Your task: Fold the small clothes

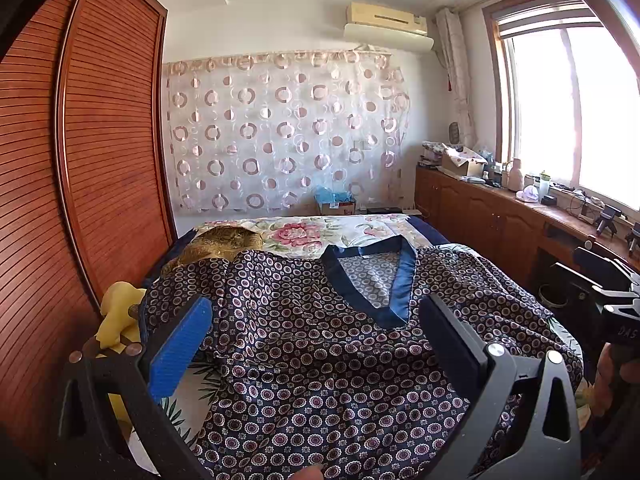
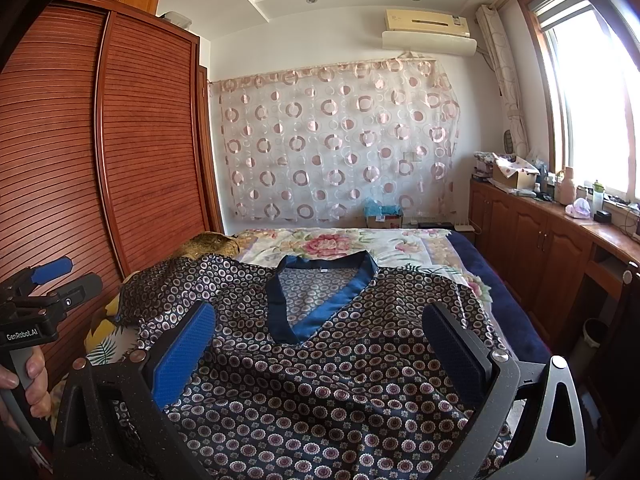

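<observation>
A dark blue top with a circle print and a blue V-neck collar lies spread on the bed (image 1: 304,344) (image 2: 340,352), collar pointing away from me. My left gripper (image 1: 316,316) hovers open over its left half, with nothing between its blue pads. My right gripper (image 2: 320,320) hovers open over the middle of the top, also empty. Each gripper shows at the edge of the other's view: the right one in the left wrist view (image 1: 608,284), the left one in the right wrist view (image 2: 44,280).
The floral bedspread (image 1: 304,232) lies under the top. A gold cushion (image 1: 224,244) sits at the far left of the bed and a yellow item (image 1: 120,312) at the left edge. A louvred wooden wardrobe (image 1: 80,160) stands at left and a cluttered cabinet counter (image 1: 520,204) at right.
</observation>
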The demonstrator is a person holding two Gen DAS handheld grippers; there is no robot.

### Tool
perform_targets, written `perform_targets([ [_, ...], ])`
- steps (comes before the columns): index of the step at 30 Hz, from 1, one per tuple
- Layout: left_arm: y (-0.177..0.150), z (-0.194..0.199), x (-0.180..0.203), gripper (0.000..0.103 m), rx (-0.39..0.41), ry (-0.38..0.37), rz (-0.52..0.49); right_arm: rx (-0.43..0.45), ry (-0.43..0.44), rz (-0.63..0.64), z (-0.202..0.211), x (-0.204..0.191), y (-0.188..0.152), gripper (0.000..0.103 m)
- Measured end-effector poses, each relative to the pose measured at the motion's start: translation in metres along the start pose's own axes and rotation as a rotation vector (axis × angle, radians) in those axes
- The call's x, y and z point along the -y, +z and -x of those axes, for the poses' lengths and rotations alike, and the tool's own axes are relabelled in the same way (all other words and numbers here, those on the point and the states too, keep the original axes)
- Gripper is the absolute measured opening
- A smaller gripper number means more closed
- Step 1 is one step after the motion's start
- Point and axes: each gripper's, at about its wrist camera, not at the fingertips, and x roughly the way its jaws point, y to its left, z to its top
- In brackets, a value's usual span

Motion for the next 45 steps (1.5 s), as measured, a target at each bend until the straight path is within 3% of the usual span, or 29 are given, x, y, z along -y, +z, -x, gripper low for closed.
perform_targets([
  [29,-0.005,-0.003,-0.001,0.103,0.001,-0.008,-0.001,-0.020,0.011,0.015,-0.012,-0.003,-0.007,0.103],
  [38,-0.038,-0.048,-0.049,0.103,-0.153,0.040,0.059,-0.142,0.071,0.050,-0.062,-0.017,-0.032,0.103],
  [45,-0.049,-0.065,-0.094,0.103,-0.191,0.056,0.094,-0.193,0.118,0.107,-0.094,-0.035,-0.042,0.102],
])
